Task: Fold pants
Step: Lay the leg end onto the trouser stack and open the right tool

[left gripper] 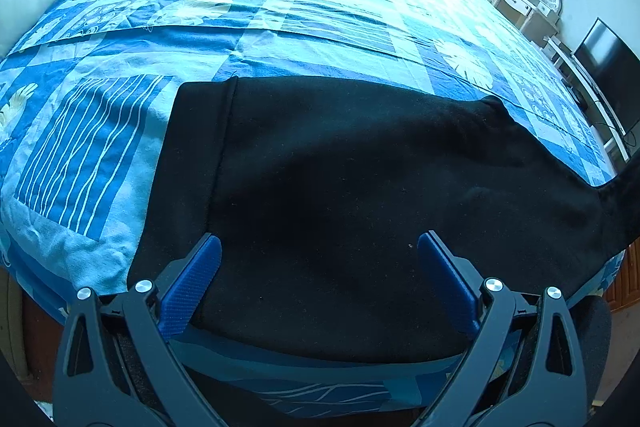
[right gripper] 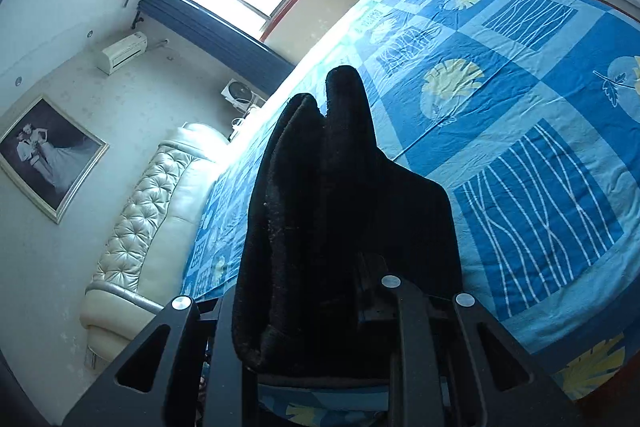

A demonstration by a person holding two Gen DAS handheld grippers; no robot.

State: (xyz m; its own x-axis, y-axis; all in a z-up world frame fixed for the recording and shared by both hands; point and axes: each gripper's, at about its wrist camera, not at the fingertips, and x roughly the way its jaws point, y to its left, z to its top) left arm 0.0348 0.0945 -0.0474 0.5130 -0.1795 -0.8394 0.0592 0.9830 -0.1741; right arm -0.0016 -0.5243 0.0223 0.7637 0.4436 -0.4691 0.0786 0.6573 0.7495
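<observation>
Black pants point(left gripper: 340, 163) spread flat across the near part of the bed point(left gripper: 280, 11), waistband end at left, the far end pulled up off the sheet at right. Seemingly laid leg over leg already, judging by the single wide panel; crosswise folds still left, so perhaps halfway. Left tool point(left gripper: 319, 251) wide open, blue fingers point(left gripper: 200, 267) spread just above the cloth near the bed's edge, gripping nothing. Right tool point(right gripper: 320, 267) clamped on a bunched, doubled end of the pants point(right gripper: 320, 187), fabric draped over and hiding its fingers, raised above the bed point(right gripper: 520, 67).
</observation>
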